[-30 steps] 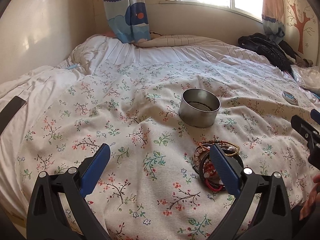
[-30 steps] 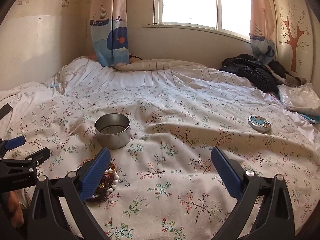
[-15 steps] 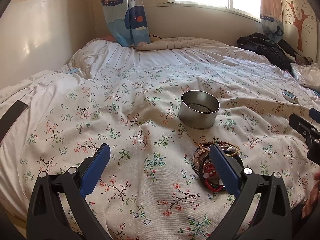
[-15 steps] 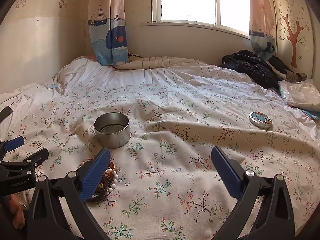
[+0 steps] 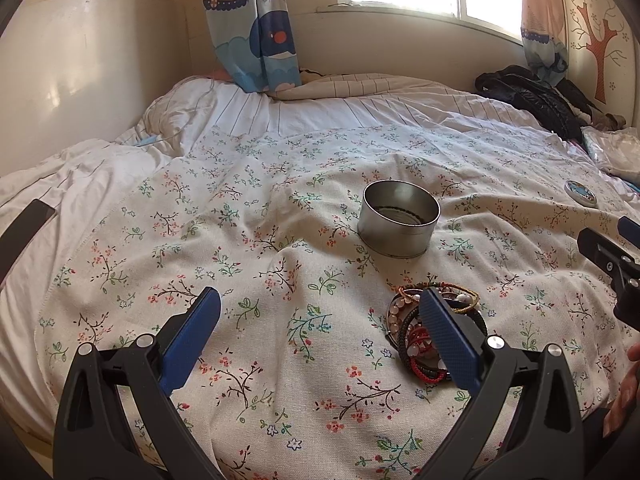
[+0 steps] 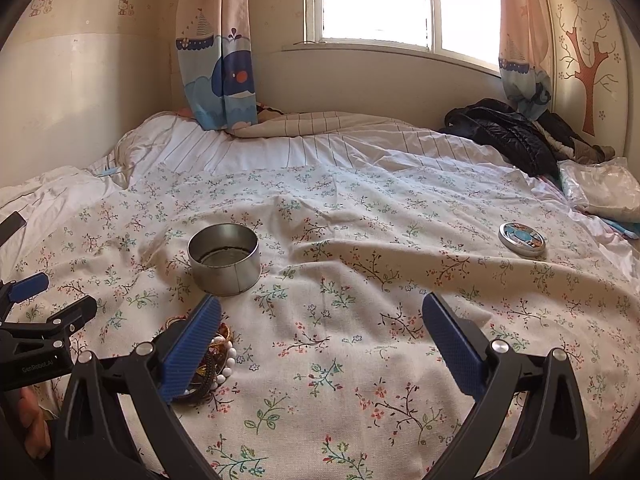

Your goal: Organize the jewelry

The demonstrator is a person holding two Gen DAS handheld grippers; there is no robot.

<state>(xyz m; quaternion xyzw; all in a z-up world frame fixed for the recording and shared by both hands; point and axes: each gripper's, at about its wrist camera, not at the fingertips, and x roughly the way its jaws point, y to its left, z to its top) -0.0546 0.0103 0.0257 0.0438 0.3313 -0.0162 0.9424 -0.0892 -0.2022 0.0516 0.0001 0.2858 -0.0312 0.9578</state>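
— Moved since a second ago?
— Barely; drifted a little closer over the floral bedspread (image 5: 280,360), both views.
— Jaws?
— Left gripper (image 5: 320,328) spread wide, holding nothing; right gripper (image 6: 320,332) likewise wide and empty.
— Jewelry?
— Heaped bracelets (image 5: 416,336) near the bedspread's front edge, partly hidden behind the left gripper's right finger (image 5: 448,340). Just beyond, apart from the heap, open metal tin (image 5: 400,220) standing upright. Farther toward the right edge, round lid (image 6: 522,239) lying flat.
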